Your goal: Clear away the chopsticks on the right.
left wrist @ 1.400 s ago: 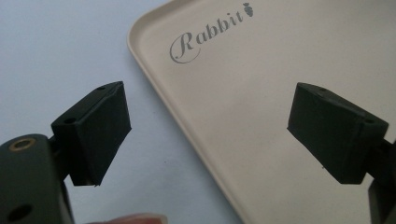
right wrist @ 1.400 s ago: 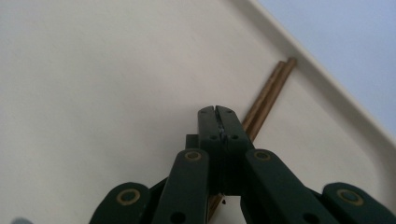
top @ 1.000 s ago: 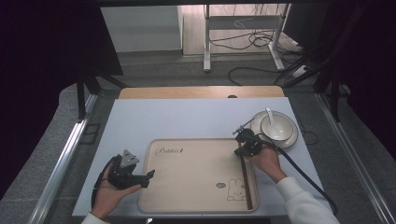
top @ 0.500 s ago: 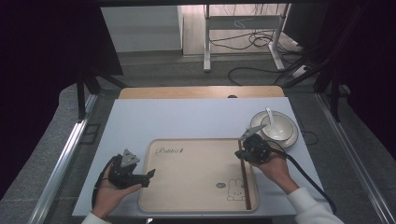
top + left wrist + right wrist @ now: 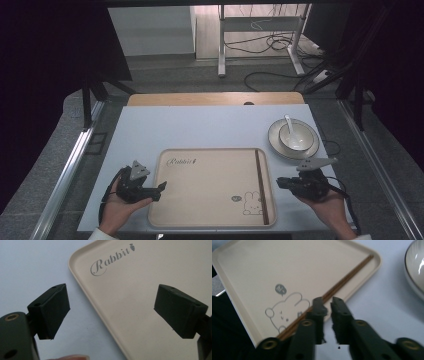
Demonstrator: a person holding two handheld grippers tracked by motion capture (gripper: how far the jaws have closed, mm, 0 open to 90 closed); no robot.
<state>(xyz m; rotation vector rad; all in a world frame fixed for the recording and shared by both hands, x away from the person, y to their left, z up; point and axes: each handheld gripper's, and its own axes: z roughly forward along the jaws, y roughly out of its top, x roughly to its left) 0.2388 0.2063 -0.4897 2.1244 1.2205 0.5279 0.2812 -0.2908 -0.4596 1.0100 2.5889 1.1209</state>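
Note:
A beige tray (image 5: 210,192) printed with "Rabbit" and a bunny lies at the front middle of the table. A pair of brown chopsticks (image 5: 259,185) lies inside it along its right rim, seen again as chopsticks (image 5: 347,280) in the right gripper view. My left gripper (image 5: 161,189) is at the tray's left edge. In the left gripper view it (image 5: 112,307) stands wide open astride the tray (image 5: 140,290) rim, holding nothing. My right gripper (image 5: 279,182) sits just right of the tray. Its jaws (image 5: 329,305) are almost together and empty, above the chopsticks' near end.
A white bowl (image 5: 296,139) with a spoon (image 5: 288,124) in it rests on a plate (image 5: 274,136) at the right rear, and the bowl (image 5: 415,267) edges into the right gripper view. The pale table (image 5: 200,130) stretches bare behind the tray. Cables and a stand lie on the floor beyond.
My right gripper has drawn back from the chopsticks' far end toward the person, leaving the chopsticks lying in the tray. The left gripper has stayed put.

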